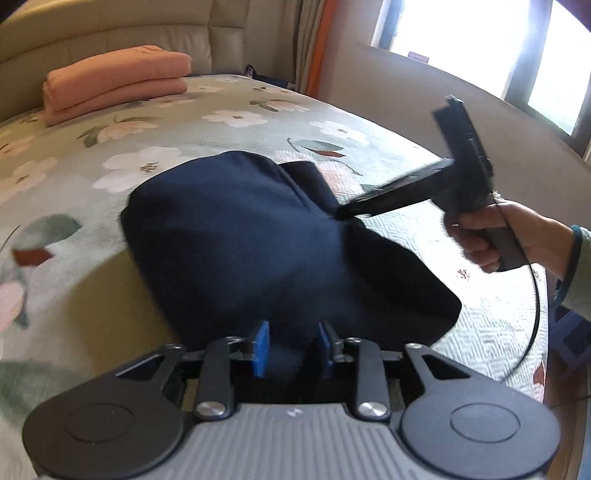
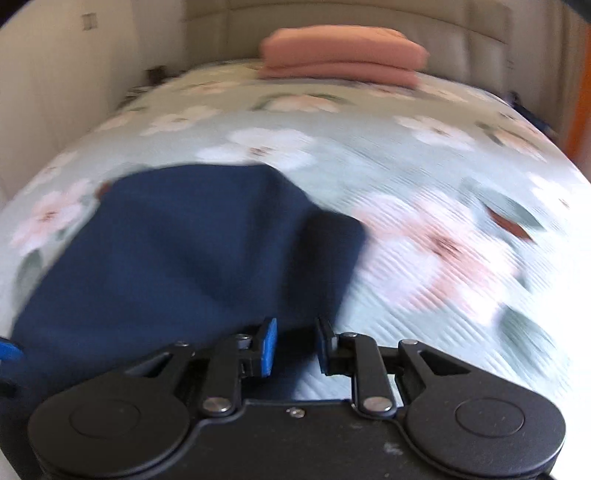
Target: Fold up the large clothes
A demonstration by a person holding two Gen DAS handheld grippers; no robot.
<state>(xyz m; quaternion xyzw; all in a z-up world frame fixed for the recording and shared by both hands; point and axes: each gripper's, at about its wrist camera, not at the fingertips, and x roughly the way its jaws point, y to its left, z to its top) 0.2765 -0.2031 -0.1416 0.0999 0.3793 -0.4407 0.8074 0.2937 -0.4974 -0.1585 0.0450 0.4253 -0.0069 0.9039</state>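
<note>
A navy garment [image 1: 240, 240] lies in a folded heap on the floral bedspread [image 1: 258, 118]. My left gripper [image 1: 292, 345] hovers at the heap's near edge. Its blue pads [image 1: 260, 347] stand apart with dark cloth showing in the gap, not pinched. A hand [image 1: 491, 236] holds my right gripper [image 1: 343, 214], whose blurred tips reach the garment's upper right fold. In the right wrist view the garment [image 2: 177, 251] fills the left half. The right gripper [image 2: 295, 341] sits over the garment's right edge, pads apart, with cloth and bedspread [image 2: 443, 240] visible between them.
Two folded orange blankets [image 1: 118, 79] [image 2: 343, 51] are stacked at the head of the bed against a beige padded headboard [image 1: 110, 29]. A bright window [image 1: 480, 37] is at the upper right. The bed's edge curves down the right side, where a black cable [image 1: 533, 314] hangs.
</note>
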